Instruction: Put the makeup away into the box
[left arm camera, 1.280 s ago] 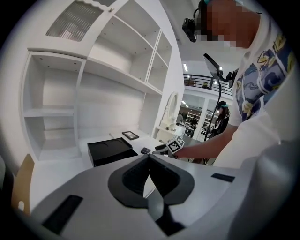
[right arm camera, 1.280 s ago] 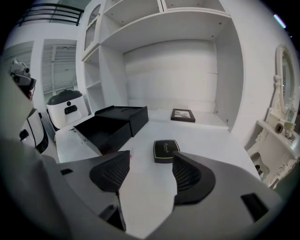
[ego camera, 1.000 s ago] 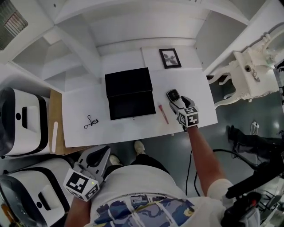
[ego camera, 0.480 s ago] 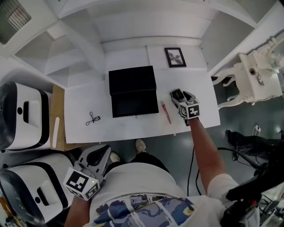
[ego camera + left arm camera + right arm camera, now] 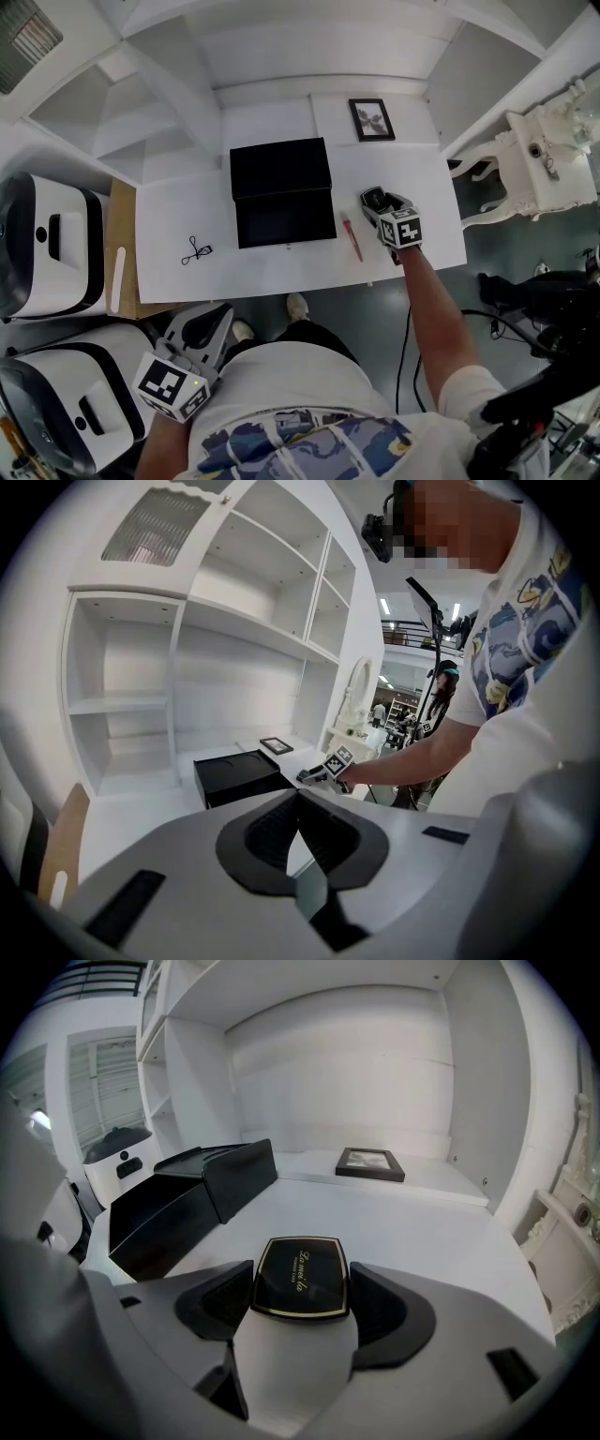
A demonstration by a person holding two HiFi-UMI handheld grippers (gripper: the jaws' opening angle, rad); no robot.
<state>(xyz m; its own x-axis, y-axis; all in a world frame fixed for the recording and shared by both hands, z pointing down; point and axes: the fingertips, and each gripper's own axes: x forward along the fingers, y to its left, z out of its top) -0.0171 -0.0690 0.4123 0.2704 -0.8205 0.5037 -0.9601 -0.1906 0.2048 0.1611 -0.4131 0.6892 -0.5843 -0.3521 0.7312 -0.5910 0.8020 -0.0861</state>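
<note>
1. Nearest the person's body, the left gripper (image 5: 298, 797) hangs low beside the hip, off the front edge of the white table (image 5: 253, 274). Its two dark pads meet at their tips and nothing sits between them.
2. On the left part of the table lies a small black looped tool (image 5: 194, 250), probably an eyelash curler. It is alone, well apart from both grippers.
3. Further right, a slim pinkish-red stick (image 5: 351, 239) lies flat on the table between the black box (image 5: 281, 192) and the right gripper (image 5: 300, 1290), touching neither.
4. The right gripper reaches out over the right half of the table on a stretched arm. Its fingers (image 5: 217, 1305) are closed on a black compact (image 5: 299, 1274) with a gold rim. The compact sits flat, lid up, with a pad pressed to each side edge, and its front part sticks out past the fingertips.
5. The compact is outside the box, which stands just to the gripper's left. The box is open, its lid tipped up at the back and its dark tray facing up.
6. Behind them a small framed picture (image 5: 372, 119) lies flat near the rear of the table.
7. Bare white shelves (image 5: 281, 47) rise beyond.
</note>
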